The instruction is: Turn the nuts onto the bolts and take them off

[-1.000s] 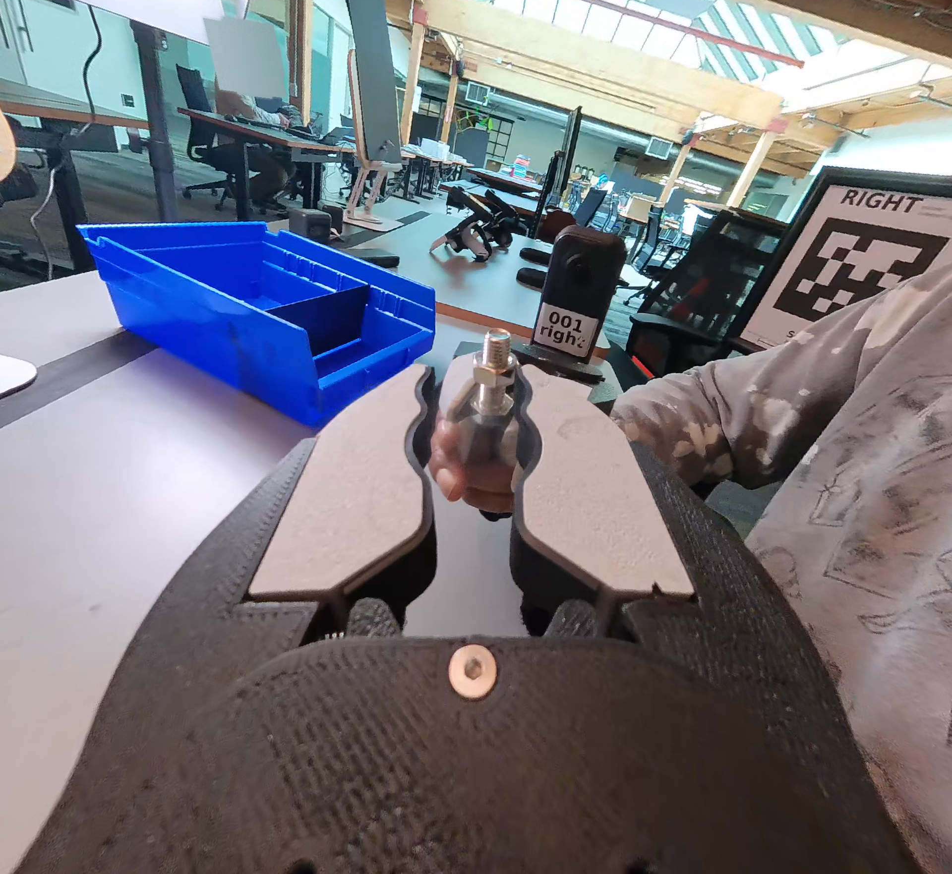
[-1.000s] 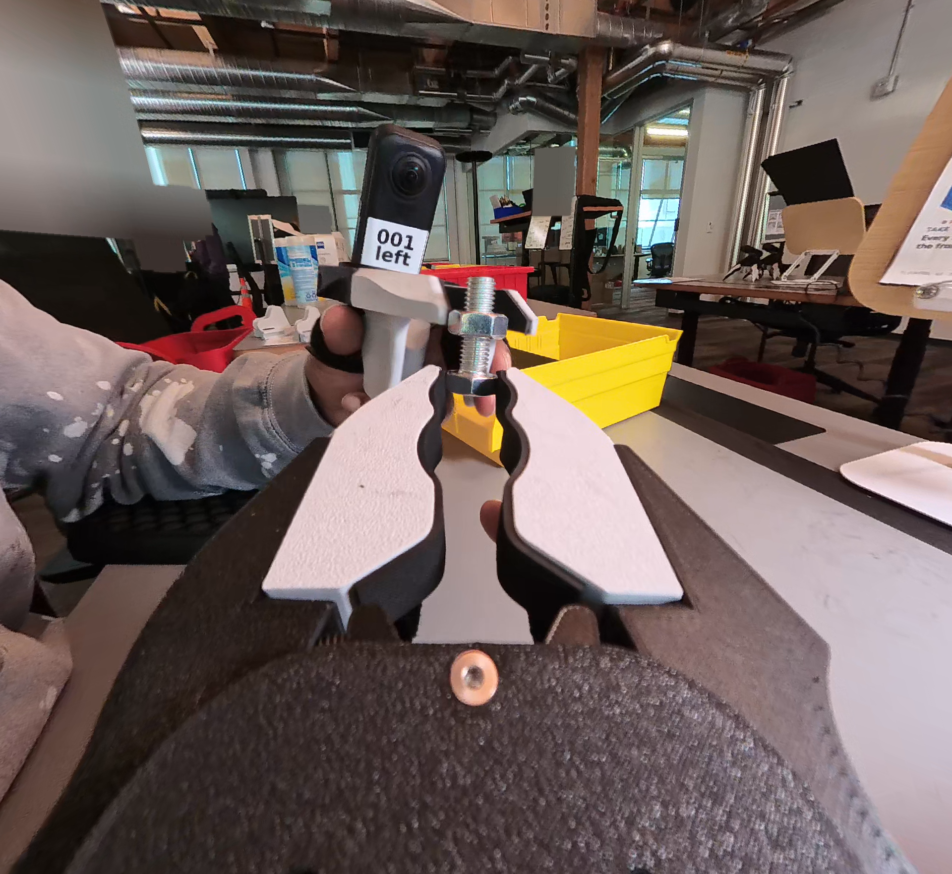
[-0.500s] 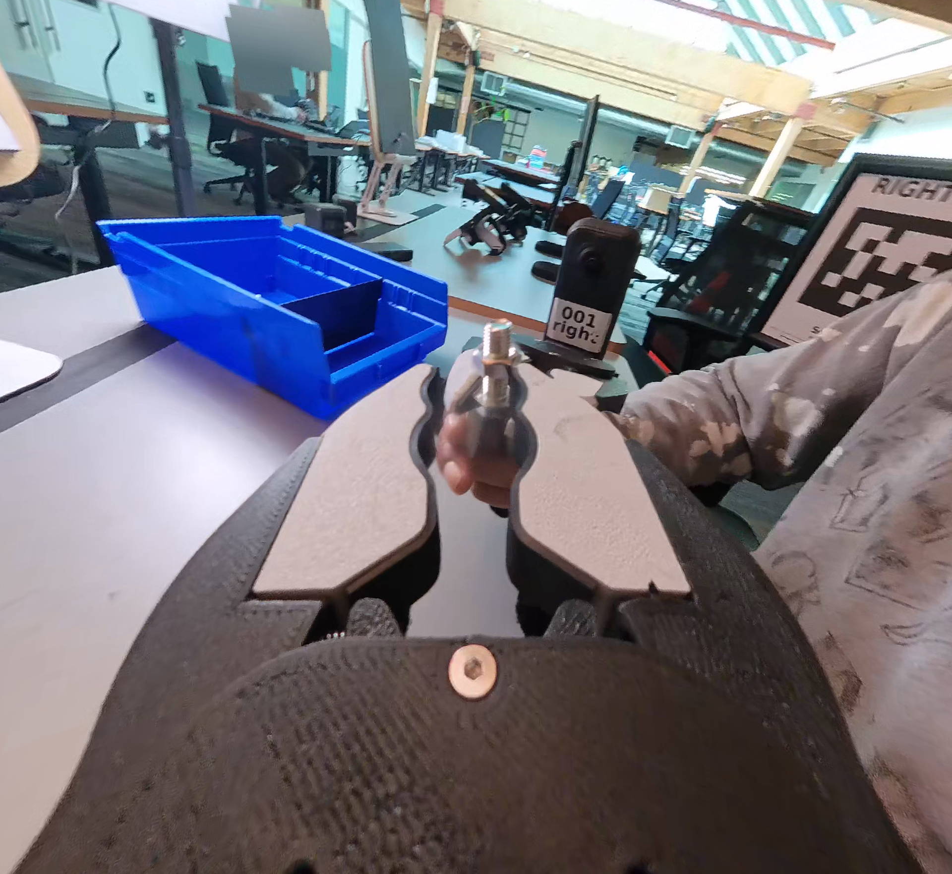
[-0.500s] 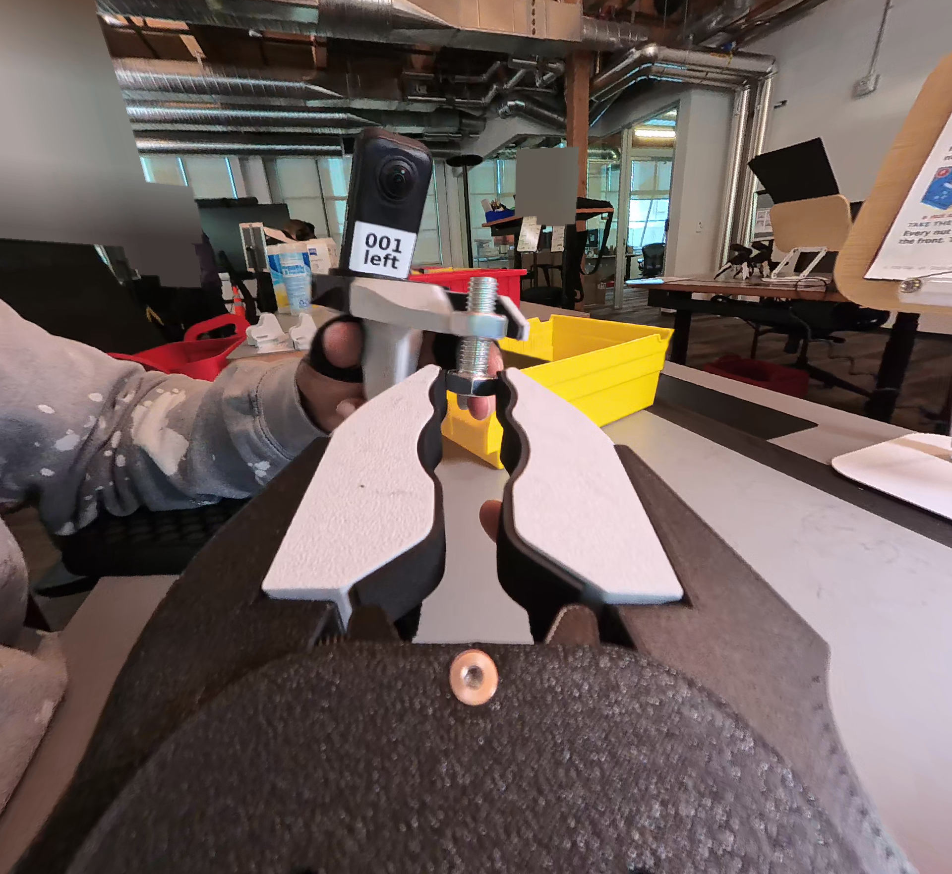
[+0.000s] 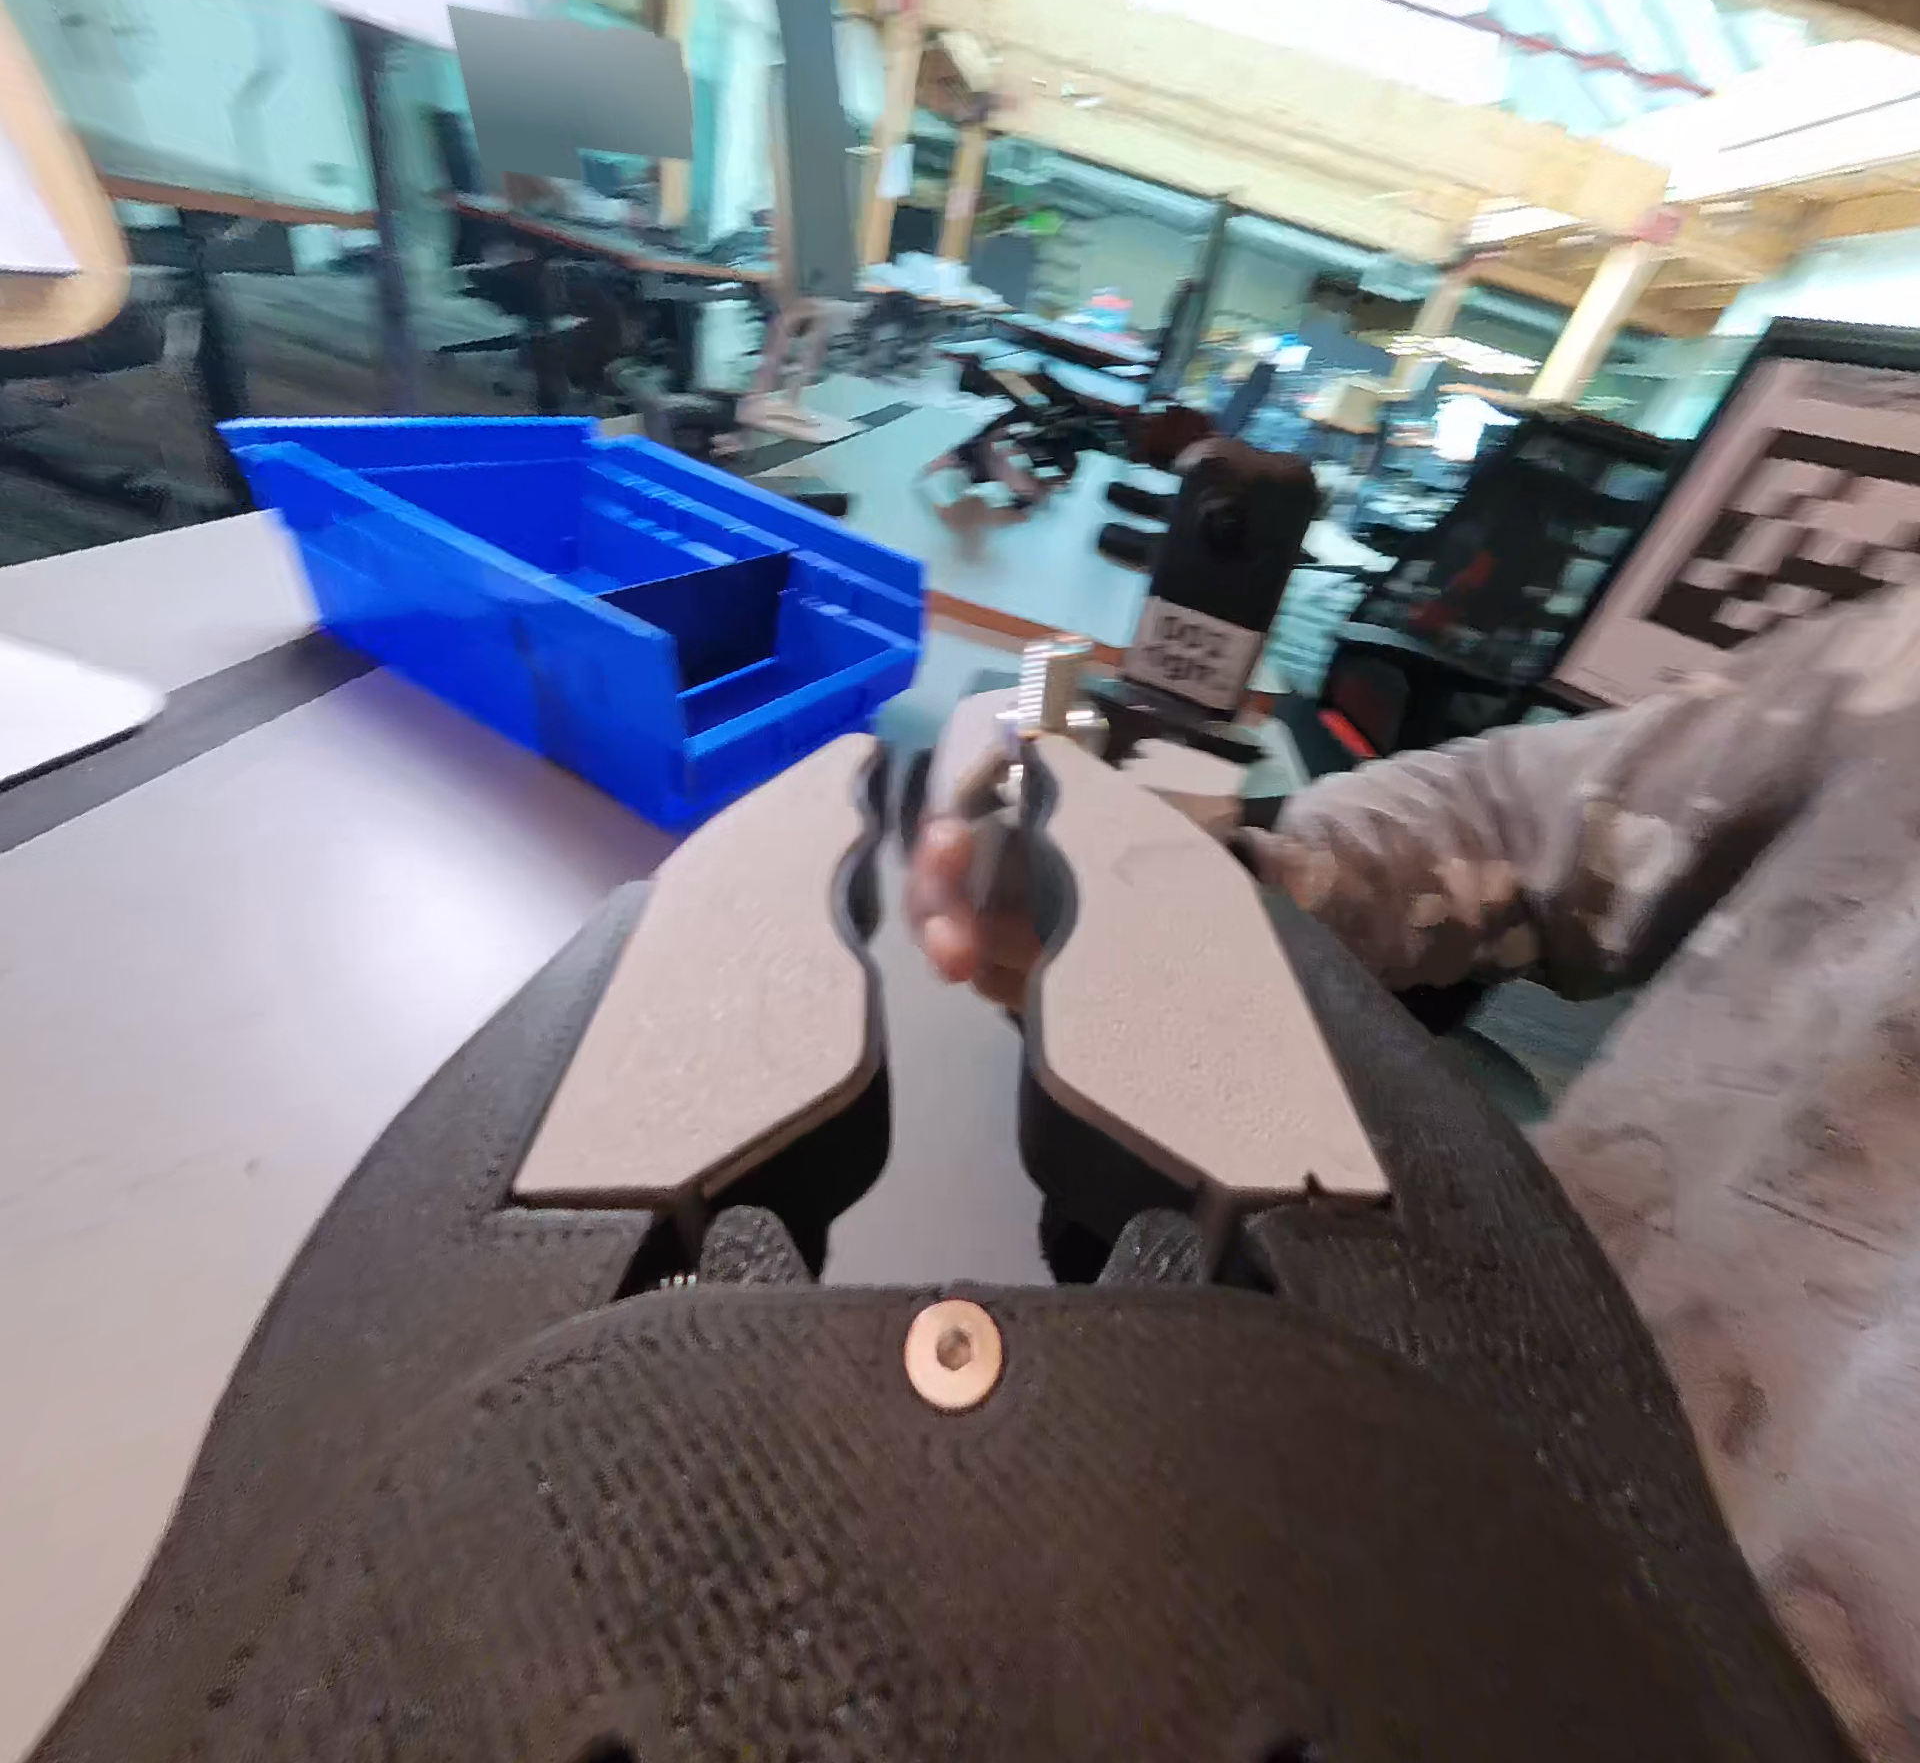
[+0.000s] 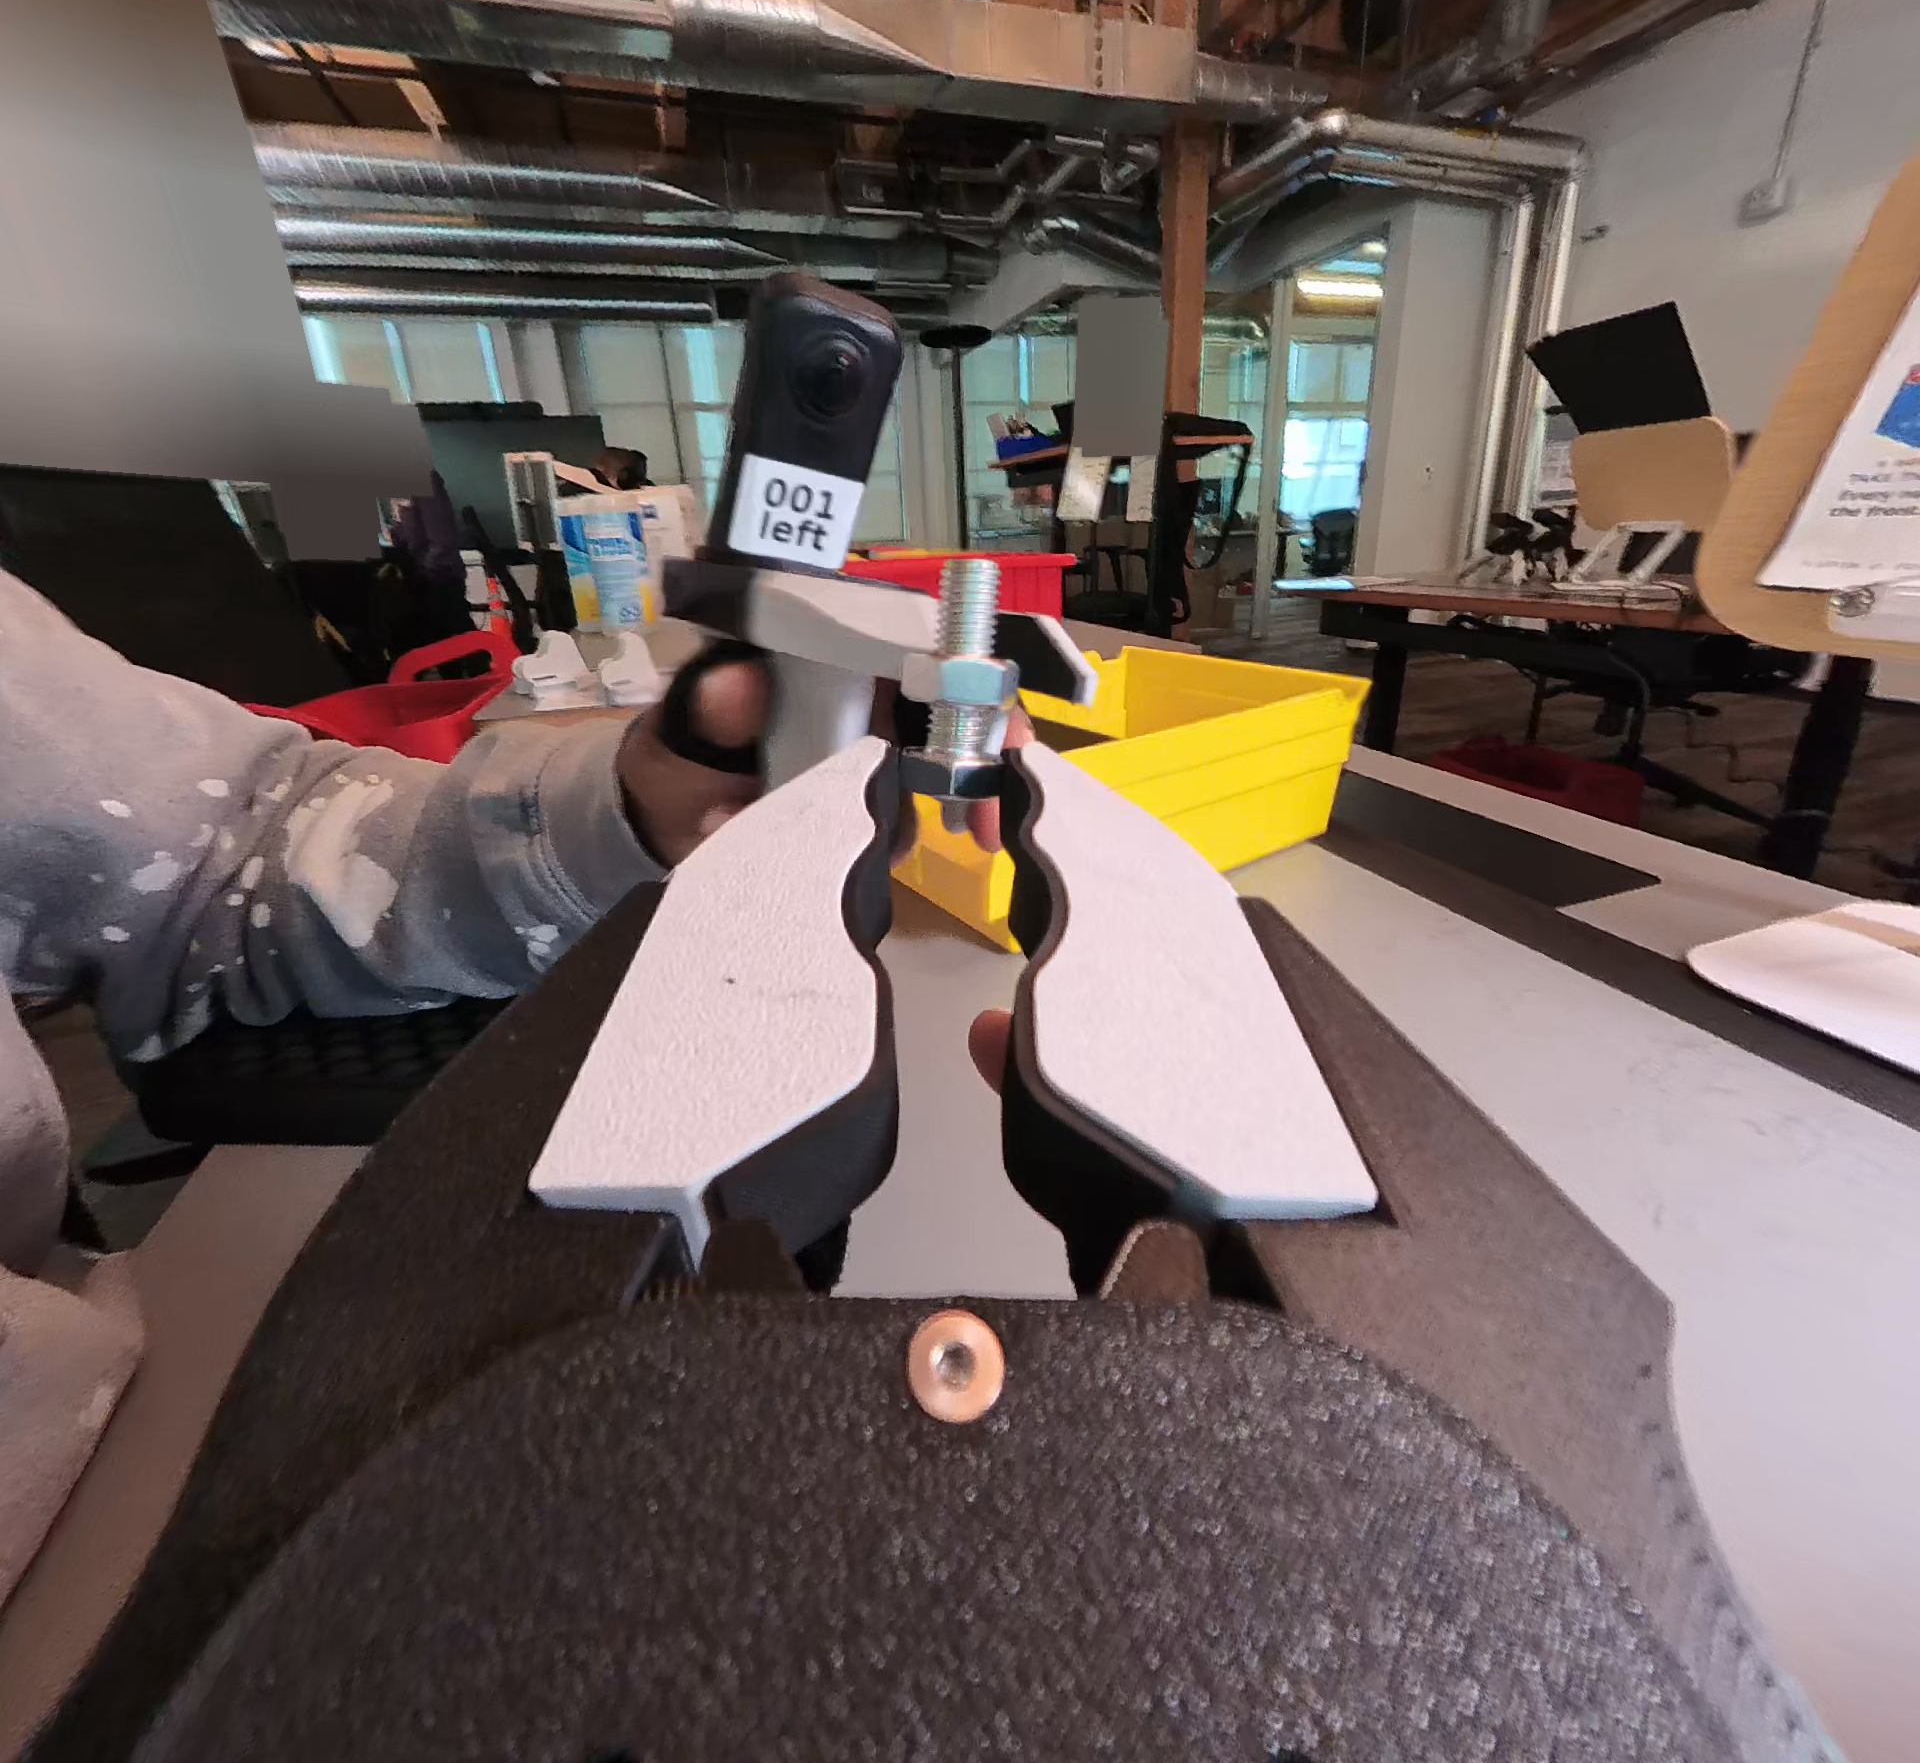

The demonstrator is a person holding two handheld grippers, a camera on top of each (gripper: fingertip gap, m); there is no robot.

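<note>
Left wrist view (motion-blurred): your left gripper (image 5: 961,768) has its pads nearly together around the nut (image 5: 1023,734) on the upright bolt (image 5: 1042,674); whether they pinch it, you cannot tell. Blue bin (image 5: 582,591) on grey table (image 5: 260,934), far left.

Right wrist view: your right gripper (image 6: 951,773) is clamped on the bolt's hex head (image 6: 951,771), threads up, nut (image 6: 961,677) midway. Yellow bin (image 6: 1195,737) behind, right.

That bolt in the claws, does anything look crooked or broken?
Nothing stands out. In the right wrist view the bolt stands upright, its head pinched in the right claw, and the nut sits level on the threads, held by the left claw. The left wrist view is too blurred to judge.
</note>
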